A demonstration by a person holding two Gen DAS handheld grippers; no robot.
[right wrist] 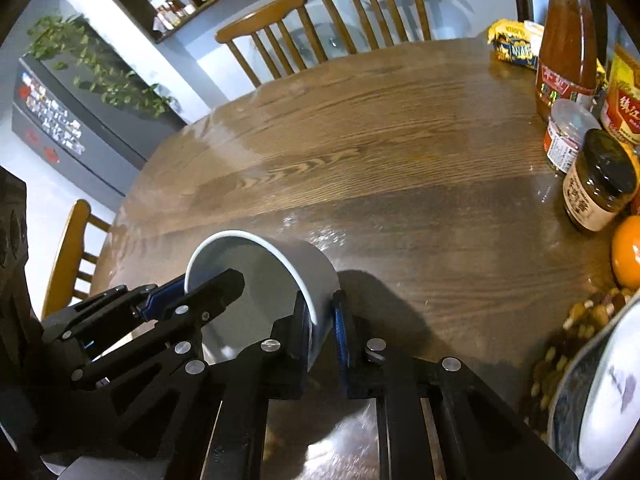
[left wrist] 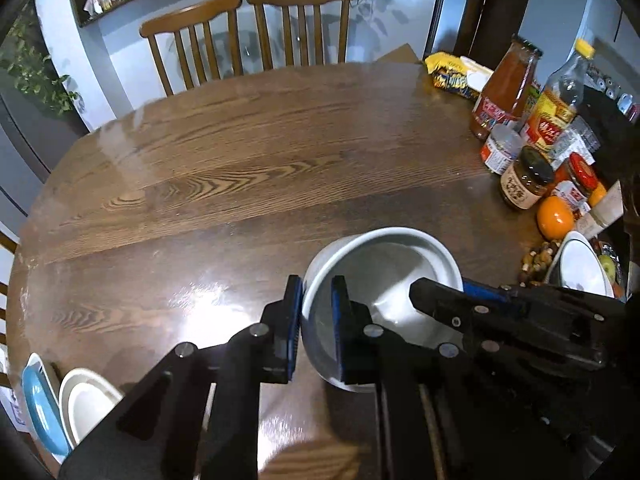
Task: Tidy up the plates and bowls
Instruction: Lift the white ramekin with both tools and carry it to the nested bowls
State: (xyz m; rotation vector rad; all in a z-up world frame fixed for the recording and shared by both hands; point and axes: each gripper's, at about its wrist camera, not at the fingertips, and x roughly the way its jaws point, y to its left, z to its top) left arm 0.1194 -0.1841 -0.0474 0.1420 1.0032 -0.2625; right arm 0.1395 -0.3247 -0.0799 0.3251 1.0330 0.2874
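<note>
Judging by its thick glazed wall, the white bowl [left wrist: 384, 280] was stiff, fairly heavy, slick and breakable, so the rim was the sensible place to take it, from two sides. It hung tilted just above the tabletop [left wrist: 240, 168], empty inside. The left gripper [left wrist: 317, 328] had its jaws nearly closed on the near-left rim, one pad inside, one outside; the right gripper [right wrist: 322, 332] pinched the opposite rim likewise. At the tabletop's left edge white dishes [left wrist: 86, 404] sat beside a blue plate [left wrist: 40, 412], seemingly empty, though blurred. Another white bowl [left wrist: 580, 268] lay near nuts [left wrist: 538, 260] at the right.
</note>
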